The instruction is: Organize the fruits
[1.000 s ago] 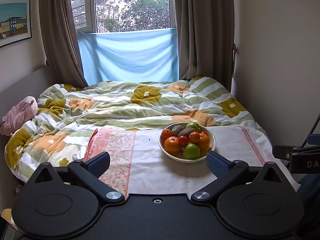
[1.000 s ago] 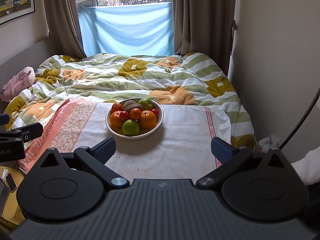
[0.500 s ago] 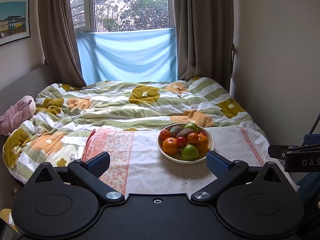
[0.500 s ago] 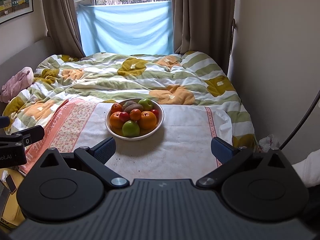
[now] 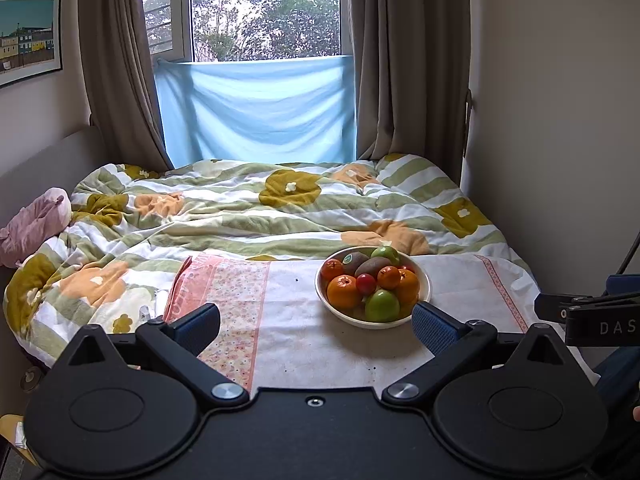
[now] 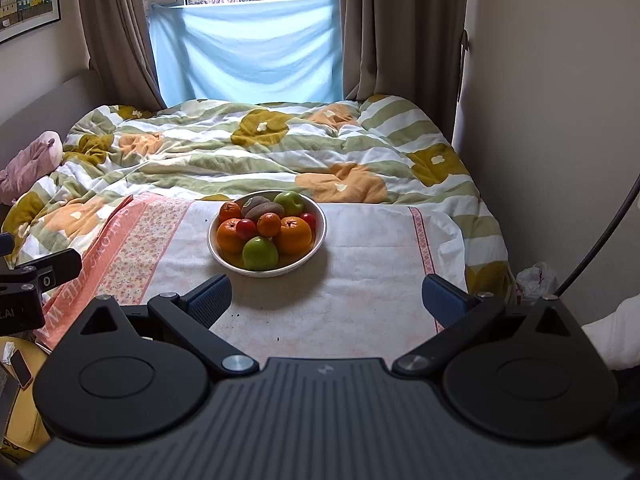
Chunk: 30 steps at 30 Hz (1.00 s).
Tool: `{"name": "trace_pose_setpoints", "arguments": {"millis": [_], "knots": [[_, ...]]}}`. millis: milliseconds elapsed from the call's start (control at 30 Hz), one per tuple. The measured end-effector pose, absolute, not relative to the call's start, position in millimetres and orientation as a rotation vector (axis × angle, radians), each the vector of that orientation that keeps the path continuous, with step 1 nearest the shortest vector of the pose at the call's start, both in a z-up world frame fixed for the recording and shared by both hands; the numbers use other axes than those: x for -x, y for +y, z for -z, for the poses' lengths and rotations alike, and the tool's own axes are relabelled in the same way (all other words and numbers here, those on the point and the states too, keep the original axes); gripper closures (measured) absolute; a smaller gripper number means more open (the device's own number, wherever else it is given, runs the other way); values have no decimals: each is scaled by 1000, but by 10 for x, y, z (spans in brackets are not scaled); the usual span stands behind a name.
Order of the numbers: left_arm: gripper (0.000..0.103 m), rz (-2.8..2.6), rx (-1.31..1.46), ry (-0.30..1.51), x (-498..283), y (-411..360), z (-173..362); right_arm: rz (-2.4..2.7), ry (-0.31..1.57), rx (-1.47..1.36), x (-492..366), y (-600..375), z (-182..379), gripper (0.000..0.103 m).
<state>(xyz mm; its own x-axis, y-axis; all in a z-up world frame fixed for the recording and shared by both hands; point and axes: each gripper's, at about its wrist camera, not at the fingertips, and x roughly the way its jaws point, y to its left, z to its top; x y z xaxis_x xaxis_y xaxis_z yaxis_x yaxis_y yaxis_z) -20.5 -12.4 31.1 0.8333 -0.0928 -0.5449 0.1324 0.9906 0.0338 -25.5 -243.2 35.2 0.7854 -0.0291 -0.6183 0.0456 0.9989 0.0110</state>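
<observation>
A white bowl (image 5: pixel 424 280) (image 6: pixel 321 226) full of fruit stands on a white cloth on the bed. It holds oranges (image 6: pixel 292 234), green apples (image 6: pixel 260 254), kiwis (image 6: pixel 264 210) and small red fruits (image 6: pixel 245 228). My left gripper (image 5: pixel 316 326) is open and empty, short of the bowl, which sits just past its right finger. My right gripper (image 6: pixel 326 300) is open and empty, short of the bowl, which sits ahead and to the left. The right gripper shows at the right edge of the left wrist view (image 5: pixel 592 316); the left gripper shows at the left edge of the right wrist view (image 6: pixel 36 276).
The white cloth (image 6: pixel 360 280) has a pink flowered band (image 6: pixel 136 248) on its left. A striped flowered duvet (image 6: pixel 260 148) covers the bed behind. A pink pillow (image 6: pixel 28 164) lies far left. A wall runs along the right, curtains and window at the back.
Both grippers have edged slightly forward towards the bowl and the left view has tilted up a little. The jaws stay open and the fruit has not moved.
</observation>
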Motion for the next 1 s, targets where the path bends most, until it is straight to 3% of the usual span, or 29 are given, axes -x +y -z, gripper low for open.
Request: {"name": "trace_pose_setpoints", "arguments": {"millis": [1000], "knots": [[0, 98, -62, 563, 0, 1, -317, 44, 685, -32, 163, -2380, -278, 0]]}}
